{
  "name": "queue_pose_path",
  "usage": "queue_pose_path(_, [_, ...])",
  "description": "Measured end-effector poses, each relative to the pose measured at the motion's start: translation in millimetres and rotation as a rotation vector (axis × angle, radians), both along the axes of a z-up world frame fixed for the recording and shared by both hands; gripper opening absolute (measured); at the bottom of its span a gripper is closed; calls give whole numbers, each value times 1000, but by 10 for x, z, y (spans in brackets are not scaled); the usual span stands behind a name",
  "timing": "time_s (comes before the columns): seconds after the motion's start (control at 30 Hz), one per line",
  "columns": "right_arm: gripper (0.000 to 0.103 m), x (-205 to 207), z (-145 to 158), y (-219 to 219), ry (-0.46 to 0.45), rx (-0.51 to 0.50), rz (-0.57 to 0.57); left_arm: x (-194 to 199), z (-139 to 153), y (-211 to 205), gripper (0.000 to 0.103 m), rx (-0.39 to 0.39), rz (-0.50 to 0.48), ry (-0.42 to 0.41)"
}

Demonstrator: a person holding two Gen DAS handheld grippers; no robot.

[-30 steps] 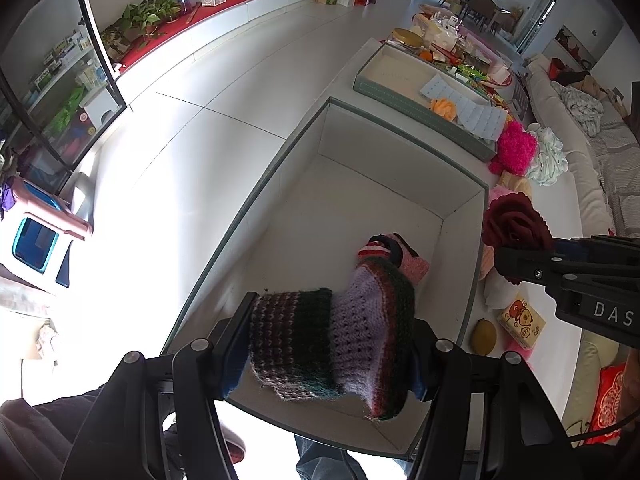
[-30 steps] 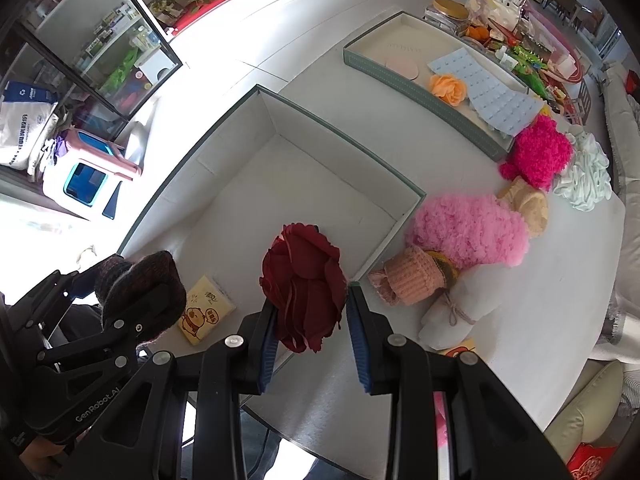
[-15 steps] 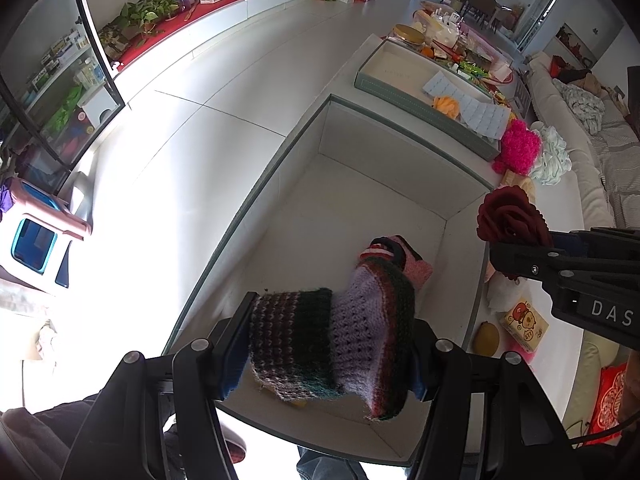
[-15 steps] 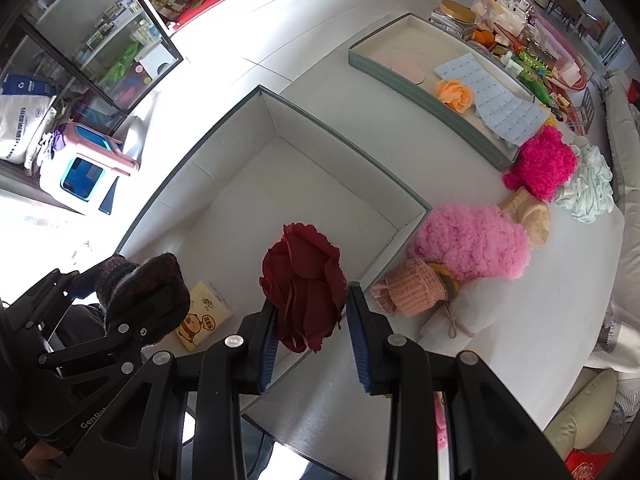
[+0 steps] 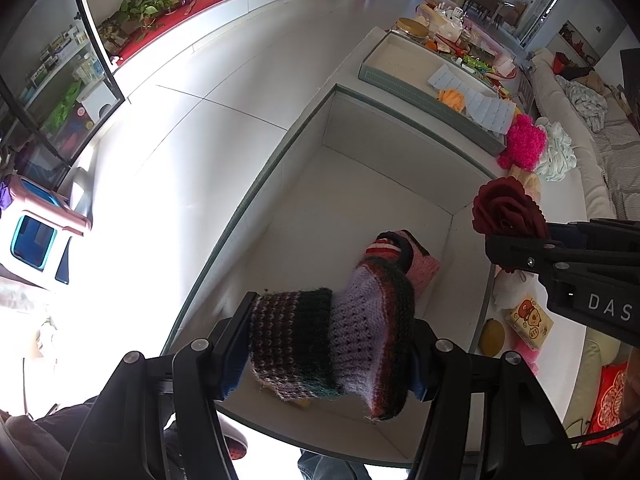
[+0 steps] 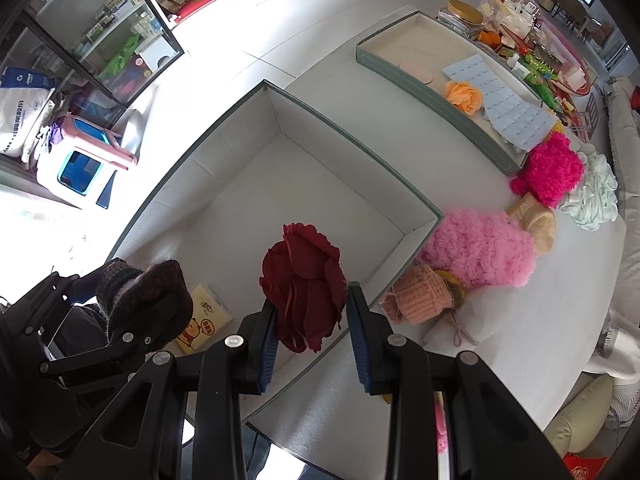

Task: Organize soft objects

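Both tongs are loaded and poised over the big open box [image 6: 280, 184], which fills the middle of each frame. The left tongs [image 5: 332, 344] pinch a knitted piece [image 5: 332, 340] across its width, both pads pressed into the wool at the bottom centre of the left view. It is a chunky knit banded in dark green, maroon and lilac, bunched into a thick roll, with a striped red, white and pink end drooping toward the box floor. I can't tell whether that end touches down. Gripping it broadside looks meant to keep the floppy roll from unravelling on the way in.

The right tongs [image 6: 312, 312] pinch a red flower [image 6: 304, 284], lower centre of the right view. It's a deep crimson fabric bloom with layered, scalloped petals, squeezed low on the petals so the head stands clear above the pads. It hangs over the box's near corner, pointed down into it, so I judge this the drop-off step for both pieces.

A small yellow tissue pack [image 6: 204, 318] lies in the box, lower left of the right view. More soft goods wait on the table [image 6: 540, 312] at the right: a pale pink fluffy piece [image 6: 480, 248], a peach knit [image 6: 420, 296], a hot pink puff [image 6: 552, 168] and a mint one [image 6: 596, 192]. Plenty left to sort.
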State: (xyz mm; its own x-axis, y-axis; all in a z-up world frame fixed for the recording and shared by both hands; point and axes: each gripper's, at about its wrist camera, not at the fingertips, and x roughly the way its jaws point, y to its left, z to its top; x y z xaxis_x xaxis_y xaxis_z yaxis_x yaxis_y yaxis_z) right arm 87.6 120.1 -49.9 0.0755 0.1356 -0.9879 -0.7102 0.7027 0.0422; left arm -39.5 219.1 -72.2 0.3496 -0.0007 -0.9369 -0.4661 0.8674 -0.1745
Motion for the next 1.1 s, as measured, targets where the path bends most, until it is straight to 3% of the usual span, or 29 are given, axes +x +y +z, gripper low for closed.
queue_pose_path(0.93, [37,78,-172,135,12,-45,11,42,-122,31,64,-8,-3,24])
queue_pose_path(1.0, [44,89,-177,140,15,-46,9,45,-136,35,66,2,7,39])
queue_pose_path(1.07, [52,103,-174,126,27,-38,-1,37,-143,56,75,-3,25,47])
queue_pose_path(1.1, [65,113,-179,120,33,-31,-5,27,-143,69,86,-5,36,50])
